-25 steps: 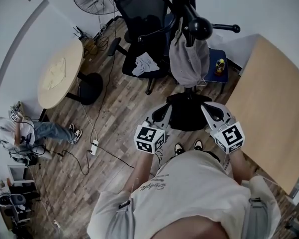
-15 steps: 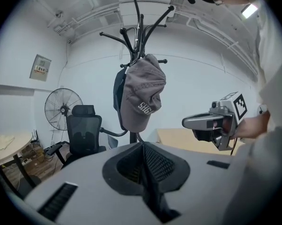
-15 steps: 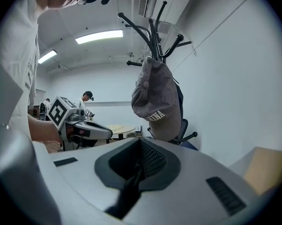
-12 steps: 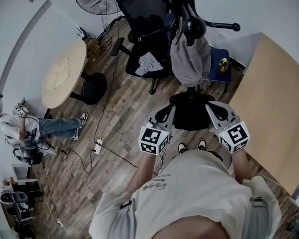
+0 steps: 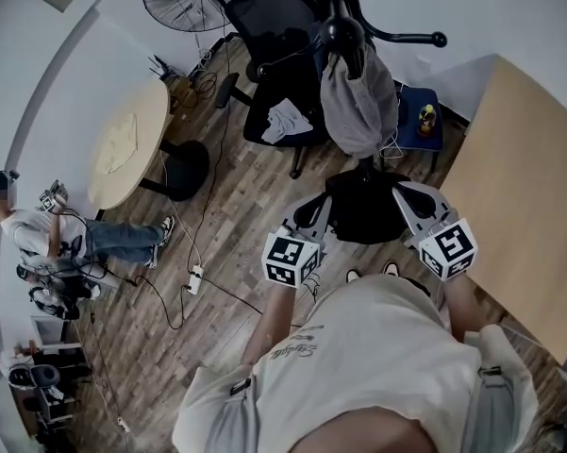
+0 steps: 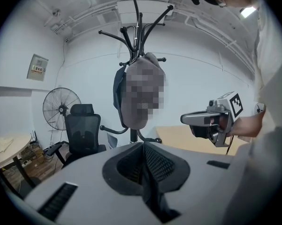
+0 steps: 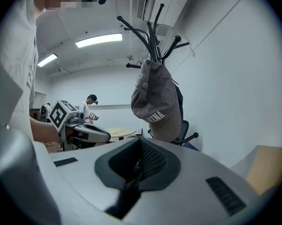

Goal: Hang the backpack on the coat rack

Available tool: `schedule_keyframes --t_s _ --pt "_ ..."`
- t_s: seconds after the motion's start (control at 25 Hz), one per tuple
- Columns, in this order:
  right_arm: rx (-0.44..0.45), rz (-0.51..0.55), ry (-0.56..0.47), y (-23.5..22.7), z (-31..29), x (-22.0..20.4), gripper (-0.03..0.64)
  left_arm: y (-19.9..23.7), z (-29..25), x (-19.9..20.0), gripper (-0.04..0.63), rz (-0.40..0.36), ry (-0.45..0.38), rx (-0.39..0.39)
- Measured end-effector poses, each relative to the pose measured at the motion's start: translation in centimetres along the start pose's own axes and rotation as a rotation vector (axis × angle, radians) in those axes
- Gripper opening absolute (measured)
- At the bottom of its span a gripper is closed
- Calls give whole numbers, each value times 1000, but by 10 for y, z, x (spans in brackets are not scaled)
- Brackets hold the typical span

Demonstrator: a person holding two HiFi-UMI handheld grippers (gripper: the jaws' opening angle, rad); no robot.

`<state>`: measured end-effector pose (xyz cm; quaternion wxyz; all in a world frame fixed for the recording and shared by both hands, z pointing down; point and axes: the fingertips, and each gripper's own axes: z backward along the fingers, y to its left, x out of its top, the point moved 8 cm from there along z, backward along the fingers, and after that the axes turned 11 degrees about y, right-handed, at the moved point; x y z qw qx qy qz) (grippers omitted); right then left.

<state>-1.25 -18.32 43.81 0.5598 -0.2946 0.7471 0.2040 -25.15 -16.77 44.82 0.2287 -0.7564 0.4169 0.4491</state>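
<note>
Though near backpack [image 5: 363,210], cap [image 5: 358,107] on rack [image 5: 342,34]

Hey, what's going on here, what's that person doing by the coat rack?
A person is standing in front of the coat rack with a gripper in each hand. The left gripper and the right gripper are both shut on a black backpack, which hangs between them at about chest height. It is not yet on a hook. A grey cap already hangs on the rack above it.
</note>
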Motion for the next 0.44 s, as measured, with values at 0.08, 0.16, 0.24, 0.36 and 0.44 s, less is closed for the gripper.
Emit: schedule_keyframes --t_s 0.08,0.16,0.24,0.36,0.44 --pt "-9 7 3 -2 2 1 -6 0 1 1 20 -4 3 6" --pt "-15 13 5 -3 2 1 -6 1 1 1 20 -2 -2 7" --pt "-22 13 2 -3 2 -1 -6 1 2 -1 20 3 0 7" --pt "-28 5 1 -1 3 -5 -6 1 3 -5 20 10 12 12" --pt "-29 -2 4 -1 3 -8 -6 2 4 -7 20 14 18 16"
